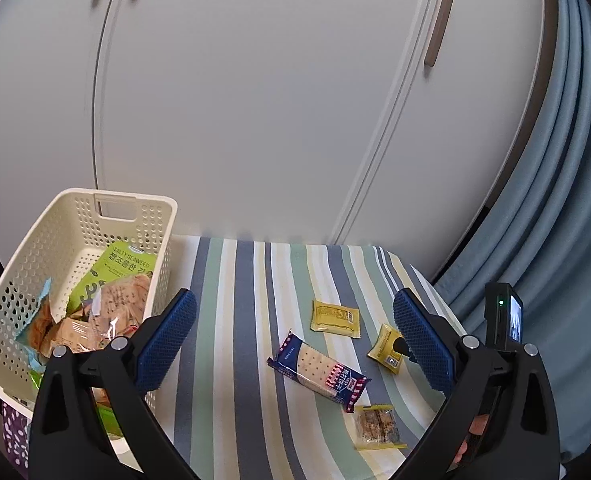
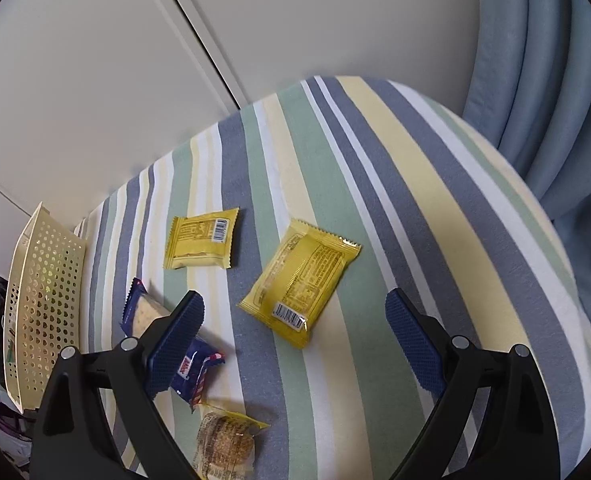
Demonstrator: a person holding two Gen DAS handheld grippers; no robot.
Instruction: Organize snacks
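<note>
My right gripper (image 2: 295,320) is spread wide with nothing between its blue pads, hanging over the striped cloth (image 2: 415,184) just short of a yellow snack packet (image 2: 301,280) that lies tilted, barcode side up, between the two fingers' lines. Beyond it, farther toward the cabinet, a second yellow packet (image 2: 201,238) lies flat, apart from the first. My left finger on that side partly covers a blue cracker pack (image 2: 193,372), and close below that sits a clear-wrapped grain bar (image 2: 225,446) with a yellow edge. The cream perforated basket (image 2: 43,304) stands at the cloth's far left edge. My left gripper (image 1: 295,340) is likewise fully open and holds nothing; it hovers above the cloth with the cracker pack (image 1: 319,372) and the grain bar (image 1: 377,426) roughly between its fingers, all four loose snacks still out on the cloth (image 1: 247,320). Beside my left finger the basket (image 1: 75,216) already holds a green seaweed pack (image 1: 115,268) and several other wrapped snacks. Behind the table rise white cabinet doors (image 1: 255,100), with a blue curtain (image 1: 555,200) to the right.
</note>
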